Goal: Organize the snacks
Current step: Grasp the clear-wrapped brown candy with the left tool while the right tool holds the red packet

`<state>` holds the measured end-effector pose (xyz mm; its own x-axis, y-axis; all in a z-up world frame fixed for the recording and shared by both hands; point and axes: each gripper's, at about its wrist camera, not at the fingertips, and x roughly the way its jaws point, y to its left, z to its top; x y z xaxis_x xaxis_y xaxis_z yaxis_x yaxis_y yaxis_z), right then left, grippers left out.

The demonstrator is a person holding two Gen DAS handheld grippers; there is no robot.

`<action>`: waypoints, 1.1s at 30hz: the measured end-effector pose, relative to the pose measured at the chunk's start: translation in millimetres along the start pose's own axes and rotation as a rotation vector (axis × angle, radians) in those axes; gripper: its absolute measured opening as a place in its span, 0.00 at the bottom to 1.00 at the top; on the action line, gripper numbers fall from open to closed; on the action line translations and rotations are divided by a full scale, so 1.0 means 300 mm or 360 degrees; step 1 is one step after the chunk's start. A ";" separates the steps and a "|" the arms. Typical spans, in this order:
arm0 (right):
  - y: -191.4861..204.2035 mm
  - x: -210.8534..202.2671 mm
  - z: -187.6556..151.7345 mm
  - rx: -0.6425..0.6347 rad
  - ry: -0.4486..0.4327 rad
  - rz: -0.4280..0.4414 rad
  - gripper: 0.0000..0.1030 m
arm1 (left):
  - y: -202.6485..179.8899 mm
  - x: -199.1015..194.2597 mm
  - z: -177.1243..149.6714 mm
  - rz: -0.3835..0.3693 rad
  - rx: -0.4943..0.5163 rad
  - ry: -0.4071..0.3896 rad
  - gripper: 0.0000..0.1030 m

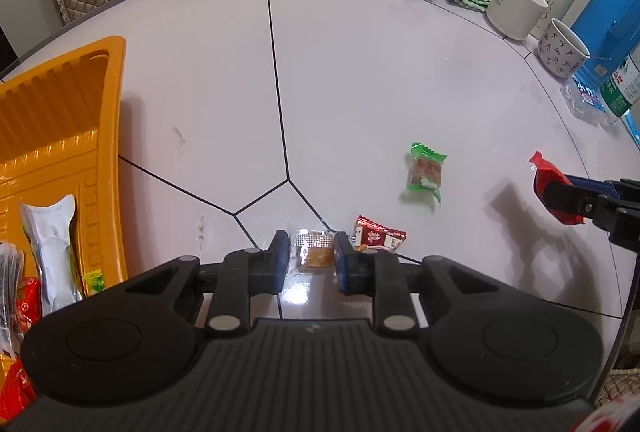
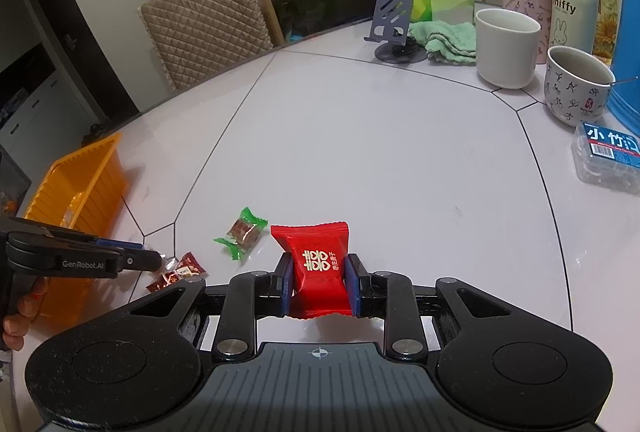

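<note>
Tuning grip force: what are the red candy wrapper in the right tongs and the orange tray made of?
Red candy wrapper: looks like thin plastic film with a soft sheen, creased, with crimped ends. Orange tray: apparently moulded rigid plastic, glossy, with ribbed walls.

Orange ribbed plastic tray (image 1: 60, 112): cut by left edge, far end out of frame. 
Small red-and-white wrapped snack (image 1: 380, 237): part hidden behind left gripper (image 1: 312, 258) finger. 
Blue plastic jug (image 1: 608, 4): top and right side cropped. 
Clear transparent-wrapped amber snack (image 1: 314, 251): contact with pads unclear.
</note>
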<state>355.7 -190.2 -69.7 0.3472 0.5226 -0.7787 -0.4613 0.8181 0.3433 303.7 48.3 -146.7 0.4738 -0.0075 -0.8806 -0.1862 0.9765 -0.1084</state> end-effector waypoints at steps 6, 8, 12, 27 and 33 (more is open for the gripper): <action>0.004 -0.008 -0.002 0.0001 -0.0006 0.0007 0.27 | 0.013 -0.049 0.002 -0.0015 -0.0038 -0.0045 0.19; 0.008 -0.014 -0.001 -0.0002 -0.0012 0.0013 0.27 | 0.016 -0.067 0.005 -0.0028 -0.0048 -0.0050 0.00; 0.022 -0.028 0.000 -0.0014 -0.0023 0.0025 0.27 | 0.036 -0.105 0.004 -0.0049 -0.0100 -0.0069 0.00; 0.027 -0.035 -0.018 0.0020 0.0003 0.0060 0.27 | -0.006 -0.043 -0.004 -0.0029 0.0179 0.0000 0.23; 0.003 -0.026 -0.012 0.0073 0.0010 0.0058 0.27 | -0.033 0.010 0.004 0.0039 0.0403 0.0019 0.32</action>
<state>349.6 -194.4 -65.2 0.3258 0.5509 -0.7684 -0.4357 0.8087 0.3951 307.9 38.9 -147.7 0.4613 0.0160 -0.8871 0.0250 0.9992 0.0310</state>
